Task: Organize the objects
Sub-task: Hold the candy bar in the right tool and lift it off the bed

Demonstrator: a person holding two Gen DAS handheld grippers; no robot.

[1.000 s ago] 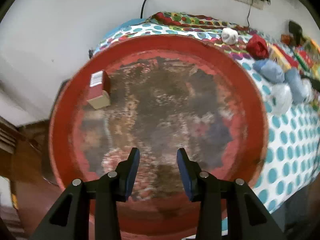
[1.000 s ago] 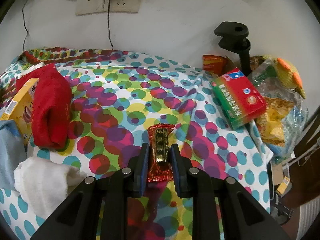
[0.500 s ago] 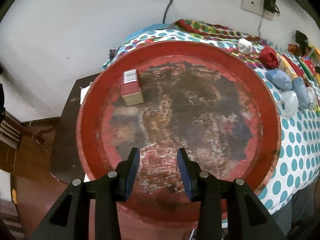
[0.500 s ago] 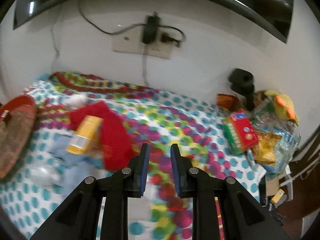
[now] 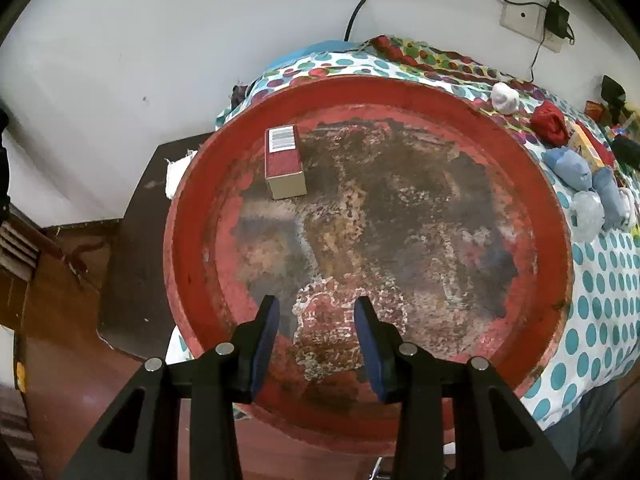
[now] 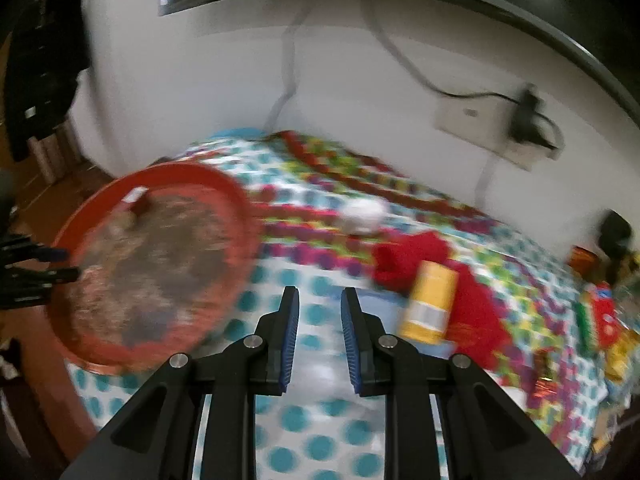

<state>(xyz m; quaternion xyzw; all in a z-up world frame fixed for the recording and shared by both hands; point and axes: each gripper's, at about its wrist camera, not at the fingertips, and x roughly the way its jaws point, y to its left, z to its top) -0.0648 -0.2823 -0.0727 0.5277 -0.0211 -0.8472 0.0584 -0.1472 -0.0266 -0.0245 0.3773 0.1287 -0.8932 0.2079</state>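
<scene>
1. My right view is smeared; the spotted tablecloth [image 6: 304, 420] blurs.
2. My left gripper [image 5: 316, 320] hangs spread and empty above the red tray [image 5: 192, 200], where the small box [image 5: 285, 162] lies.
3. My right gripper [image 6: 320, 312] is nearly pressed together, holding nothing.

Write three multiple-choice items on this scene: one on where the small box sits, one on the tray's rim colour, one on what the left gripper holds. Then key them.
1. Where does the small box lie?
A. On the dotted cloth
B. In the round tray, near its far left rim
C. Between the left gripper's fingers

2. What colour is the tray's rim?
A. Red
B. Blue
C. White

3. What does the left gripper hold?
A. The box
B. A red cloth
C. Nothing

Key: 1 B, the box rests on the tray's worn floor close to the rim. 2 A, the rim is red all round. 3 C, the tray floor shows through the gap between its blue pads.
</scene>
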